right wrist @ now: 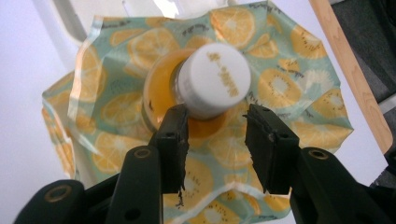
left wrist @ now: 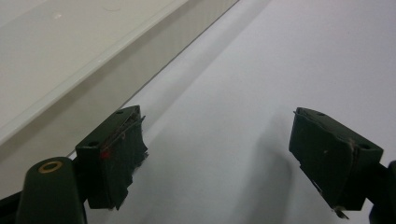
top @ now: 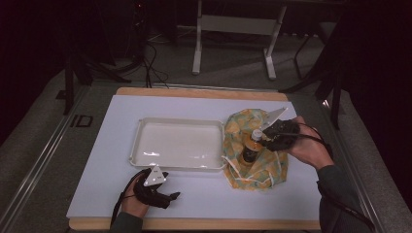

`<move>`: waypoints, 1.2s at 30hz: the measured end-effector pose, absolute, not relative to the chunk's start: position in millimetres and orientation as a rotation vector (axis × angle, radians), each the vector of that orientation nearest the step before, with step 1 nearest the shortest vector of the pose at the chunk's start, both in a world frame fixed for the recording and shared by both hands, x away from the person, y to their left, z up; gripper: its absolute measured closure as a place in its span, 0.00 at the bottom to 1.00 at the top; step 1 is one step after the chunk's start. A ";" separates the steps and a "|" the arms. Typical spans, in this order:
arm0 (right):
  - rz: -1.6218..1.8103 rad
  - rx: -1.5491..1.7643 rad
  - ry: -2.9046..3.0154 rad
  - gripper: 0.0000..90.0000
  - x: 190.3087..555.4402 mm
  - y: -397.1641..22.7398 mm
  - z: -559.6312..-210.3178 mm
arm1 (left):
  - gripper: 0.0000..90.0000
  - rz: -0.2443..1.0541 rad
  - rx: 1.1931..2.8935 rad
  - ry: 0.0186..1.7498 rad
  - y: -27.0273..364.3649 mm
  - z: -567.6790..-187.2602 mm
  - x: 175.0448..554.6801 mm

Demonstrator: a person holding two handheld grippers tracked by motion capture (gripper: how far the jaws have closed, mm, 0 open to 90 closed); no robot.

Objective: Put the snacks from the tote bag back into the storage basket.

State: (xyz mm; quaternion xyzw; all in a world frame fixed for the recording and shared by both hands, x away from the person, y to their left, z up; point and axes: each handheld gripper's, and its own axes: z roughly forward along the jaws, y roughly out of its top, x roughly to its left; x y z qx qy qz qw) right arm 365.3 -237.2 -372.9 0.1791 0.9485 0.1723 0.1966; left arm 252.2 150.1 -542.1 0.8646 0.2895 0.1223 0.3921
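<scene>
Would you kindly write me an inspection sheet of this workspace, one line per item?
Surface: white mat on a wooden board, bare in front.
Job's things: bottle with a white cap standing upright on a fruit-print cloth; pale tray beside the cloth, nothing in it.
Clutter: nothing seen.
Grippers: right gripper at the bottle's cap, jaws apart and not pressing it; left gripper open over bare mat near the tray's edge.
Cables: black cable along the right sleeve; loose cables on the floor behind the table.
Surroundings: dark room, white table legs behind.
</scene>
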 end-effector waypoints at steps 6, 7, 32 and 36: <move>0.471 0.512 2.657 0.64 369.3 -231.2 -372.6 | 0.20 0.309 2.195 0.736 150.1 -542.1 252.3; 0.464 0.507 2.654 0.63 370.1 -230.2 -372.4 | 0.20 0.308 2.195 0.736 150.1 -542.1 252.3; 0.420 0.608 2.712 0.52 400.0 -209.5 -366.4 | 0.20 0.305 2.200 0.731 149.8 -542.3 252.5; 0.395 0.621 2.754 0.54 406.4 -203.4 -364.5 | 0.20 0.304 2.198 0.731 149.8 -542.4 252.5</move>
